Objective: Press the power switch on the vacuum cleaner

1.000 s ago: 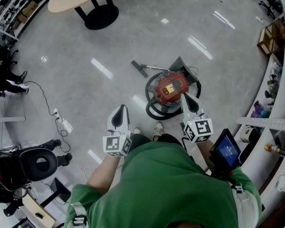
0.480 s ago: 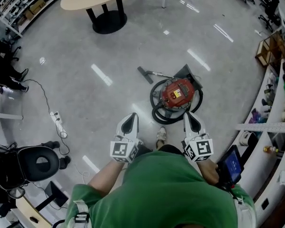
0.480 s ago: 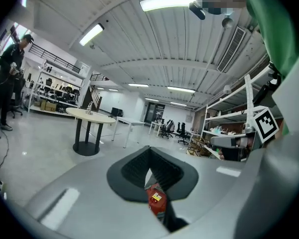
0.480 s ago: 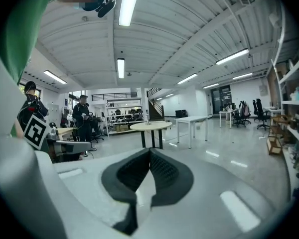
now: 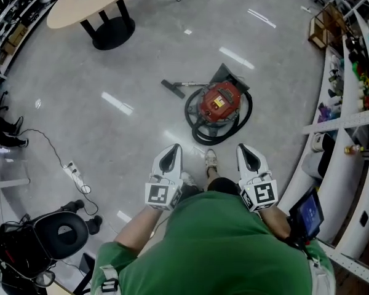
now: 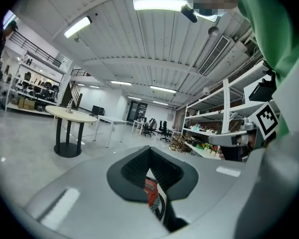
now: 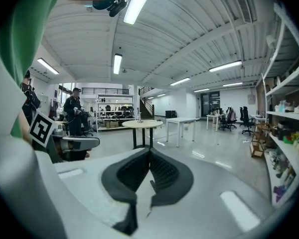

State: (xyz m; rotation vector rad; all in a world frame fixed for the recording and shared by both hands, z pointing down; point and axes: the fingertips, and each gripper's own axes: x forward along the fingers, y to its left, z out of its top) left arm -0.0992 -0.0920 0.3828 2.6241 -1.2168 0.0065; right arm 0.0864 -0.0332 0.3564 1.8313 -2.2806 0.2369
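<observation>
The red vacuum cleaner (image 5: 220, 102) lies on the grey floor ahead of me. Its black hose (image 5: 200, 133) is coiled around it and its nozzle (image 5: 172, 88) points left. My left gripper (image 5: 171, 149) and right gripper (image 5: 243, 147) are held side by side close to my body, short of the vacuum and touching nothing. Both are shut and hold nothing. In the left gripper view the jaws (image 6: 149, 151) meet at the tip, and a sliver of the red vacuum (image 6: 150, 197) shows below them. In the right gripper view the right gripper (image 7: 149, 152) points at the open hall.
A round table (image 5: 86, 2) stands at the far left. Shelving (image 5: 350, 109) with small items runs along the right. A power strip with its cable (image 5: 74, 174) and a black chair (image 5: 58, 235) are on the left floor. My shoe (image 5: 211, 160) is just behind the hose.
The right gripper has drawn back from beside the vacuum toward my body. Both grippers are now level, and the vacuum lies farther ahead. The head view has swung.
</observation>
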